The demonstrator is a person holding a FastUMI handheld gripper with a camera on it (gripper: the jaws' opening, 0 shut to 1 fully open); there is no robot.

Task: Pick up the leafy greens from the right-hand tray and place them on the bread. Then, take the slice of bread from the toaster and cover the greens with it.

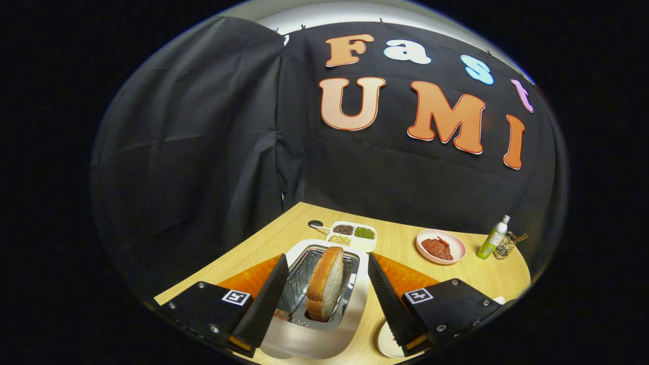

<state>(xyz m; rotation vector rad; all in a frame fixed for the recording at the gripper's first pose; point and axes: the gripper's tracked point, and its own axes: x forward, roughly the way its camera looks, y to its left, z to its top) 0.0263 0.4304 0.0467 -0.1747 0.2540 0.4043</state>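
One slice of bread (325, 284) stands on edge in the toaster (317, 324) at 12 o'clock between our released claw (324, 299) fingers; we judge it light, soft, crushable, so grip the upper crust gently.

Beans tray (353, 235) – meat plate (440, 246) – bottle (493, 238)

The camera is riding on the gripper (324, 299) and looking forward and slightly down along its two fingers, which are standing wide apart on either side of the toaster (317, 304). It is sitting close above the toaster's slot, with the slice of bread (324, 290) right between the fingers. Farther off it is taking in the wooden surface (400, 243) and the booth's black cloth wall (203, 152) behind.
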